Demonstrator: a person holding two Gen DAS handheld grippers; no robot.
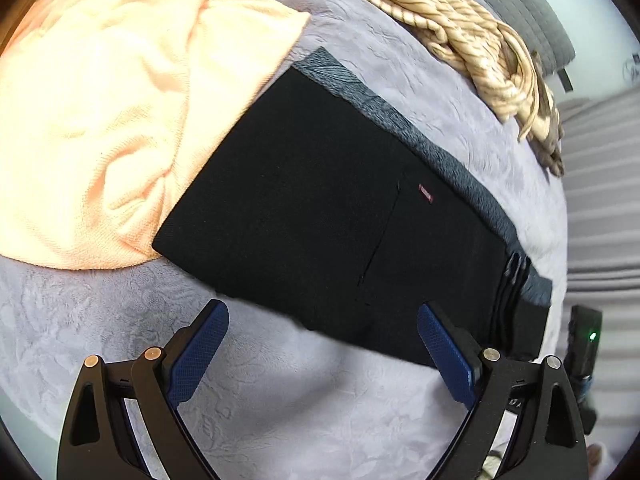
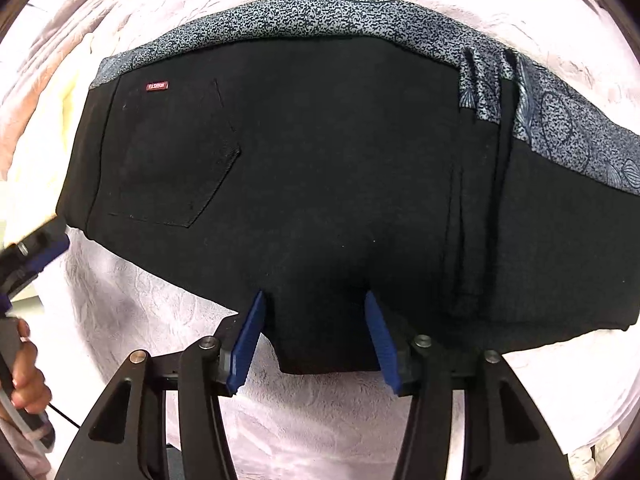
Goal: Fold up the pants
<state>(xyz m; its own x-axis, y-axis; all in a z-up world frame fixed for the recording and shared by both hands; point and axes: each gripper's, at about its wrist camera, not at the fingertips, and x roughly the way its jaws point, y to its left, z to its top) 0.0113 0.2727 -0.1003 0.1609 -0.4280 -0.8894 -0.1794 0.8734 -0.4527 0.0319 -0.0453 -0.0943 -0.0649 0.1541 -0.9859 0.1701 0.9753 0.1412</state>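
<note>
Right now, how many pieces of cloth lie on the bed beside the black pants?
2. A peach towel lies at the pants' left end, its edge tucked under them. A beige striped cloth is bunched farther back, apart from them. Others may be hidden.

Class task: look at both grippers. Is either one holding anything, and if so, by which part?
Nothing is held. The left gripper hangs open, empty, above the blanket. The right gripper straddles the black pants' near edge, pads apart from the cloth.
</note>
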